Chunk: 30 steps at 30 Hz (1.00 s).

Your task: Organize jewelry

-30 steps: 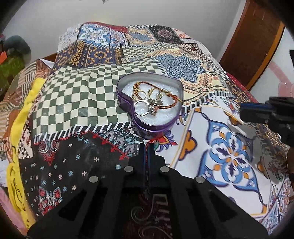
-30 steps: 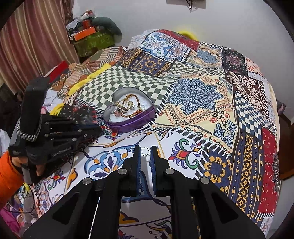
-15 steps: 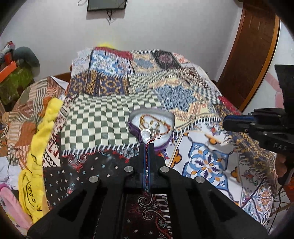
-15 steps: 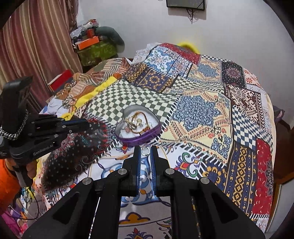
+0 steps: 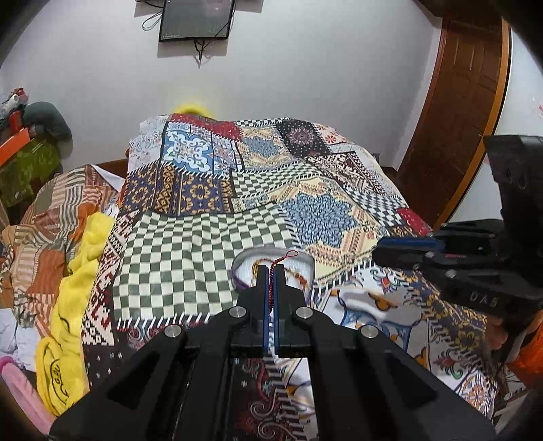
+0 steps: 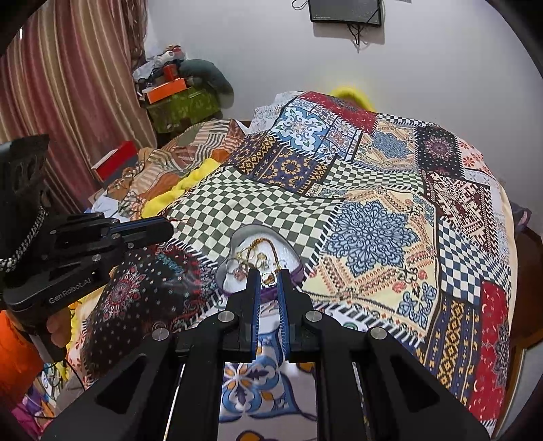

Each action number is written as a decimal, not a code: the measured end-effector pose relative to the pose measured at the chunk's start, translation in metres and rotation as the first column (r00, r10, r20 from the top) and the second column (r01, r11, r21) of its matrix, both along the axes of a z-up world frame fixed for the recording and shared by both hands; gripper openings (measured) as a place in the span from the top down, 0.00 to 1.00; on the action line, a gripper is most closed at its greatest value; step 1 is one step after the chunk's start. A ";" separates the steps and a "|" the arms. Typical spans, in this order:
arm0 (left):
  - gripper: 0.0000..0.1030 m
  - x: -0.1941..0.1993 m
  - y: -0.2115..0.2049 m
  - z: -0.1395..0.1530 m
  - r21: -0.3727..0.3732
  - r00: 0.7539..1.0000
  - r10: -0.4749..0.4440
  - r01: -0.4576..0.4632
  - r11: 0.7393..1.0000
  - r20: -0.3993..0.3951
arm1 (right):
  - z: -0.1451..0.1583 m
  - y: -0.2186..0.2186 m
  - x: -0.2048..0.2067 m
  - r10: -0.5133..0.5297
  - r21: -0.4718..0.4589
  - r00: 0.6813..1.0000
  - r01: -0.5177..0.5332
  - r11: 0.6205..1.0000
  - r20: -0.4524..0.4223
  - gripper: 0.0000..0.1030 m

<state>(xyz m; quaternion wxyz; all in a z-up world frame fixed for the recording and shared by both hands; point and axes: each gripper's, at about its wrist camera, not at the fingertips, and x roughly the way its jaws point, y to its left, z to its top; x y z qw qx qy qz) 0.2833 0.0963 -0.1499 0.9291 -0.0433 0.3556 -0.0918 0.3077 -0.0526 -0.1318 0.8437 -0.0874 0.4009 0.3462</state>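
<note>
A purple heart-shaped tin [image 5: 239, 263] [image 6: 298, 271] with a white lining sits on the patchwork bedspread and holds gold chains and rings [image 6: 249, 252]. My left gripper [image 5: 270, 268] is shut on a thin red braided cord [image 5: 271, 288] whose loop sticks out past the fingertips, held above the near edge of the tin. My right gripper [image 6: 269, 274] is shut on a small silver ring with an amber stone [image 6: 268, 279], held above the tin's near side. Each gripper shows in the other's view, the right one [image 5: 404, 251] and the left one [image 6: 149, 230].
The patchwork bedspread [image 5: 203, 237] [image 6: 373, 220] covers the bed. A yellow cloth [image 5: 74, 288] and striped bedding lie along its left side. A wooden door [image 5: 454, 112] stands at the right, boxes and a curtain [image 6: 68, 84] at the left. A screen [image 5: 197, 18] hangs on the wall.
Both grippers have risen and pulled back from the tin, so it looks smaller. The left one has lifted the red cord out of the tin. The right one keeps the ring.
</note>
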 end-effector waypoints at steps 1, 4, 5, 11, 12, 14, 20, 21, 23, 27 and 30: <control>1.00 0.004 -0.001 0.001 -0.003 1.000 -0.002 0.002 1.000 0.004 | -0.001 0.003 0.003 0.000 -0.004 1.000 0.000 1.000 0.003 0.91; 1.00 0.011 -0.003 0.003 -0.007 1.000 -0.004 0.004 1.000 0.013 | -0.005 0.008 0.010 0.001 -0.016 1.000 -0.001 1.000 0.006 0.91; 1.00 0.015 -0.004 0.004 -0.013 1.000 -0.008 0.008 1.000 0.015 | -0.005 0.008 0.012 0.002 -0.017 1.000 -0.002 1.000 0.003 0.91; 1.00 0.034 -0.011 0.003 -0.014 0.999 -0.027 0.027 1.000 0.019 | -0.014 0.015 0.027 0.006 -0.032 1.000 -0.006 0.999 -0.015 0.91; 1.00 0.039 -0.012 0.002 -0.012 0.999 -0.031 0.031 0.999 0.017 | -0.015 0.016 0.029 0.005 -0.034 1.000 -0.006 0.999 -0.016 0.91; 1.00 0.046 -0.014 -0.001 -0.009 0.999 -0.032 0.032 0.999 0.009 | -0.017 0.017 0.032 0.004 -0.039 1.000 -0.005 0.999 -0.017 0.91; 1.00 0.068 -0.015 -0.024 -0.049 0.997 -0.038 0.035 0.998 -0.060 | -0.025 0.022 0.038 0.009 -0.057 1.000 -0.011 0.998 -0.022 0.91; 1.00 0.071 -0.014 -0.028 -0.063 0.996 -0.043 0.038 0.997 -0.076 | -0.026 0.023 0.039 0.011 -0.059 1.000 -0.012 0.998 -0.024 0.91; 1.00 0.075 -0.014 -0.034 -0.074 0.994 -0.048 0.041 0.996 -0.096 | -0.030 0.025 0.041 0.014 -0.064 0.999 -0.016 0.998 -0.029 0.91; 0.99 0.075 -0.014 -0.037 -0.054 0.994 -0.046 0.040 0.998 -0.101 | -0.037 0.028 0.044 0.020 -0.071 0.999 -0.023 0.997 -0.043 0.91; 0.95 0.070 -0.011 -0.037 -0.014 0.995 -0.037 0.036 0.999 -0.097 | -0.041 0.032 0.044 0.033 -0.078 0.998 -0.037 0.996 -0.054 0.91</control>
